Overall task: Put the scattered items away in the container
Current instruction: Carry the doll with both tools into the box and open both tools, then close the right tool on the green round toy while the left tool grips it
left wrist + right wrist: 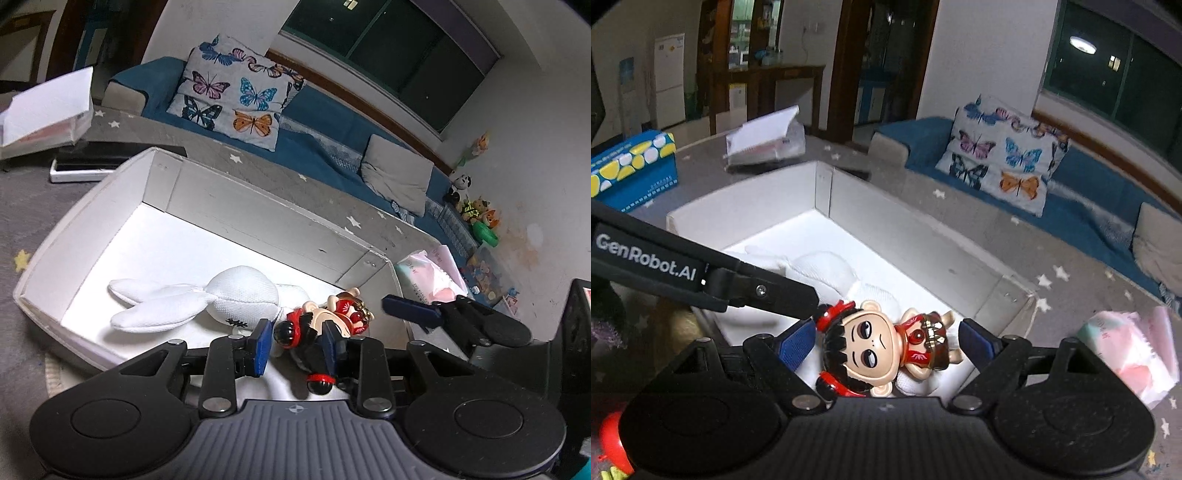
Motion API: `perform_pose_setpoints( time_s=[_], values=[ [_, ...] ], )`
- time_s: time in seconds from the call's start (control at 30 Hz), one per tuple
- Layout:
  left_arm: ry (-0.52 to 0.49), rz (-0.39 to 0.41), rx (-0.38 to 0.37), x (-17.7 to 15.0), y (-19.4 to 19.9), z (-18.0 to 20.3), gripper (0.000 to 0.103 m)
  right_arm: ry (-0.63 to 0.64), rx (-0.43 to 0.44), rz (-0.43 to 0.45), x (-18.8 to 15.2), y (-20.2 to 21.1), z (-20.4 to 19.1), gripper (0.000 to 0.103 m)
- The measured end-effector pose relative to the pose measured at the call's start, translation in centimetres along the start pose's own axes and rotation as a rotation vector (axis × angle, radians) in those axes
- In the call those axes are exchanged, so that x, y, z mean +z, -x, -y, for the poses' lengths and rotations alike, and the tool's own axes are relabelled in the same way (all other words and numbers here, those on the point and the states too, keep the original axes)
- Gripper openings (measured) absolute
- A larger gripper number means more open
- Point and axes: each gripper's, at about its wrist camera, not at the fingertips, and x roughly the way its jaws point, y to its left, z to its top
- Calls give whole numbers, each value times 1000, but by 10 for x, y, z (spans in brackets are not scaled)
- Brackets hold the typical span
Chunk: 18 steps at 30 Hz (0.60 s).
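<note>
A white open box [92, 206] stands on the grey star-patterned mat; it also shows in the right wrist view [820, 184]. Inside lies a white plush rabbit [207, 301], partly visible in the right wrist view [820, 266]. A red-and-black doll figure [325, 325] lies in the box's near corner, face up in the right wrist view [882, 347]. My left gripper [297, 345] has its blue pads on either side of the doll's head and looks shut on it. My right gripper [886, 341] is open, its fingers wide on both sides of the doll.
A pink-and-green tissue pack [1126, 343] lies right of the box. A blue-and-yellow box [631, 166] and a white folded carton [764, 140] sit beyond it. A blue couch with a butterfly pillow [236, 96] runs behind. Red and green items [613, 446] lie at lower left.
</note>
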Motion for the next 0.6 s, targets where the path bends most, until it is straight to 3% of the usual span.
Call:
perform_pose_setpoints(
  time_s=[0.37, 0.6],
  values=[
    [-45, 61, 19, -26, 54, 5, 31, -46, 48, 180, -23, 83, -28, 86],
    [-58, 77, 30, -55, 87, 2, 32, -50, 107, 197, -53, 119, -55, 86]
  ],
)
